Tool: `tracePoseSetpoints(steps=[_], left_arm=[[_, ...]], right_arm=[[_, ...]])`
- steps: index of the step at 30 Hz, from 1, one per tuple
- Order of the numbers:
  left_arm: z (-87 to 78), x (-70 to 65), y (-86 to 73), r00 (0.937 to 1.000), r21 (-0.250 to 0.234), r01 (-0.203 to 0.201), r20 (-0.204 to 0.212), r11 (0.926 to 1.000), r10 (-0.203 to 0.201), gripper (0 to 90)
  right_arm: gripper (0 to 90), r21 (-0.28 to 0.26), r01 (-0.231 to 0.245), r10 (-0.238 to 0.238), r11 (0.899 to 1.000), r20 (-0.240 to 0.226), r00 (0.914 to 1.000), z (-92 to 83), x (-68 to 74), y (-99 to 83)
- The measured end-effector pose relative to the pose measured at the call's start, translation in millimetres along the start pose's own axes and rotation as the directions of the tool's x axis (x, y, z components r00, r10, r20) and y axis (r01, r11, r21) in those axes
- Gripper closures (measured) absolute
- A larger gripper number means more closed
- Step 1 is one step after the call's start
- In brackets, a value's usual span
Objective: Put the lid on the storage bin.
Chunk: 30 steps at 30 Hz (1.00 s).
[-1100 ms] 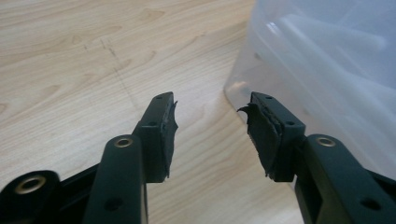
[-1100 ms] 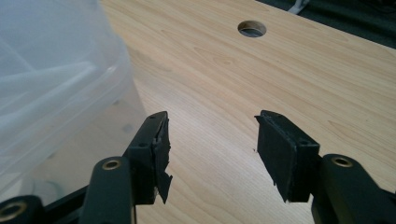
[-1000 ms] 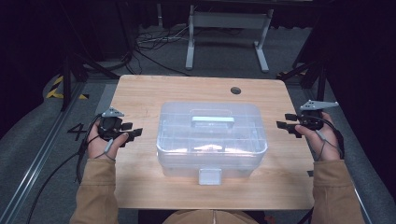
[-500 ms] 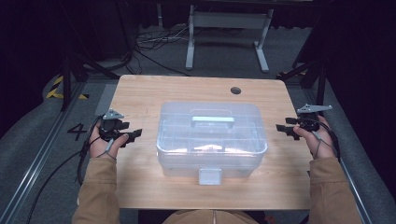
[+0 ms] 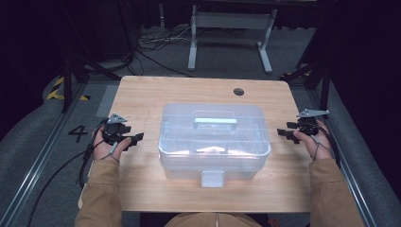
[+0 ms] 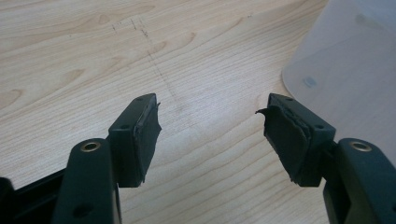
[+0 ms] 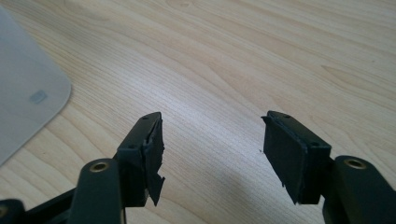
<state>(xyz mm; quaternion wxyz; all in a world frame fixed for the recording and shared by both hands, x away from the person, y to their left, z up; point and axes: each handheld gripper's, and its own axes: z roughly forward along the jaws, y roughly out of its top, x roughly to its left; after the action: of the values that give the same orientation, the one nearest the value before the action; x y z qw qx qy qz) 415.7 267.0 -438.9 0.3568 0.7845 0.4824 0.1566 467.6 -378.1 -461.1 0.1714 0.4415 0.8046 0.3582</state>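
I see a clear box [image 5: 213, 142] in the middle of the wooden surface [image 5: 142, 92]. Its lid is on, with a pale handle [image 5: 215, 122] on top and a latch [image 5: 212, 178] on the side near me.

My left gripper [image 5: 135, 138] is just beside the box on its left. It points at the box but does not touch it. Its jaws have just been opening, and now they are wide apart with nothing between them. In the left gripper view [image 6: 212, 109] I look past the two black jaws at bare wood, and the round corner of the box [image 6: 345, 70] is at the upper right.

My right gripper [image 5: 283, 134] is just beside the box on its right. It points at the box too and does not touch it. Its jaws have also just been opening and are wide apart, holding nothing. In the right gripper view [image 7: 212, 116] there is wood between the jaws, and a corner of the box [image 7: 25, 98] is at the left.

The black pads [image 6: 152, 126] on the jaws look torn at the edges.

A small round hole [image 5: 239, 91] is in the surface far behind the box. A number four [image 5: 78, 133] is on the floor to the left.
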Motion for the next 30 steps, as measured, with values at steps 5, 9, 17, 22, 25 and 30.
tracePoseSetpoints(steps=[5, 9, 17, 22, 25, 30], left_arm=[[6.5, 3.4, -5.1, 1.0000, 0.008, 0.002, -0.006, 1.0000, -0.002, 36.3], [10.7, 4.0, -7.5, 1.0000, 0.017, -0.001, -0.005, 0.9999, 0.001, 36.3], [18.7, 1.5, -9.3, 0.9996, 0.061, -0.017, 0.022, 0.9980, 0.016, 33.0], [22.8, 0.9, -11.0, 0.9992, 0.099, -0.028, 0.032, 0.9947, 0.025, 31.8], [25.2, 0.0, -11.4, 0.9989, 0.115, -0.037, 0.033, 0.9927, 0.034, 31.7], [26.7, -0.5, -12.1, 0.9983, 0.146, -0.045, 0.042, 0.9882, 0.040, 31.4]], right_arm=[[38.2, -0.005, -0.001, 0.001, 1.000, -0.019, 0.9998, 9.8, -0.7, -4.8], [38.2, -0.004, 0.005, -0.006, 1.000, -0.021, 0.9998, 15.8, -0.9, -8.2], [38.2, 0.007, 0.024, -0.024, 1.000, -0.023, 0.9994, 28.3, 4.2, -13.2], [38.1, 0.003, 0.031, -0.031, 1.000, -0.027, 0.9992, 30.8, 5.7, -14.4], [38.0, 0.003, 0.038, -0.038, 0.999, -0.031, 0.9988, 32.2, 6.9, -14.8], [35.6, 0.012, 0.057, -0.056, 0.998, -0.033, 0.9979, 33.6, 8.6, -14.9]])
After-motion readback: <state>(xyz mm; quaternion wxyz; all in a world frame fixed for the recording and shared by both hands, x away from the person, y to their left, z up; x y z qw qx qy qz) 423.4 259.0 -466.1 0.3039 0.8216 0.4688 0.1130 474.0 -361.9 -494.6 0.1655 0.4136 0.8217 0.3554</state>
